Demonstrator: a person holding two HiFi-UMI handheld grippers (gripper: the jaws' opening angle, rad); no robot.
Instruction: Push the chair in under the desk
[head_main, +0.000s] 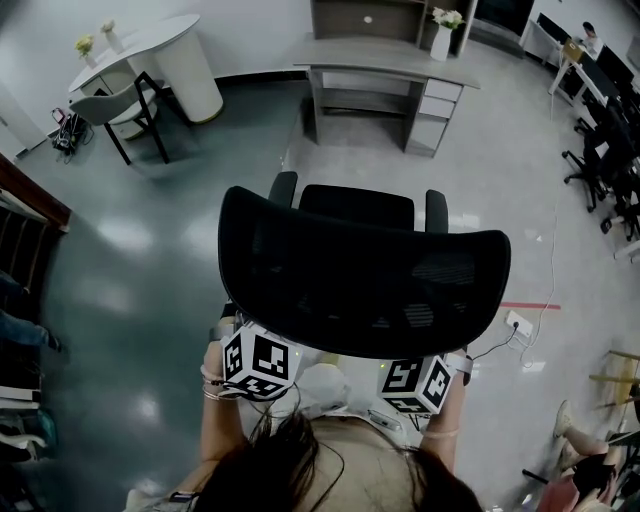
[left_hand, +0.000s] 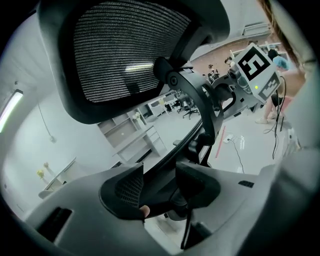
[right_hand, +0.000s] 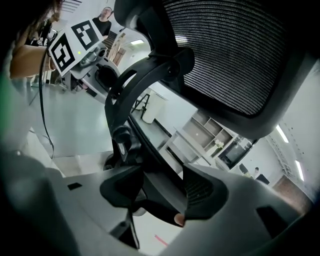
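A black mesh-backed office chair (head_main: 360, 270) stands right in front of me, its seat facing a grey desk (head_main: 385, 55) some way off across the floor. My left gripper (head_main: 258, 360) sits at the lower left rim of the backrest and my right gripper (head_main: 415, 383) at the lower right rim. In the left gripper view the gripper (left_hand: 159, 187) is shut on the black edge of the chair back (left_hand: 120, 50). The right gripper (right_hand: 159, 192) clamps the same rim of the chair back (right_hand: 235, 55) from the other side.
The desk has drawers (head_main: 437, 105) on its right and a vase of flowers (head_main: 443, 35) on top. A grey chair (head_main: 115, 100) and a white round table (head_main: 170, 50) stand far left. A power strip (head_main: 519, 324) with its cable lies on the floor at right, beside office chairs (head_main: 600, 150).
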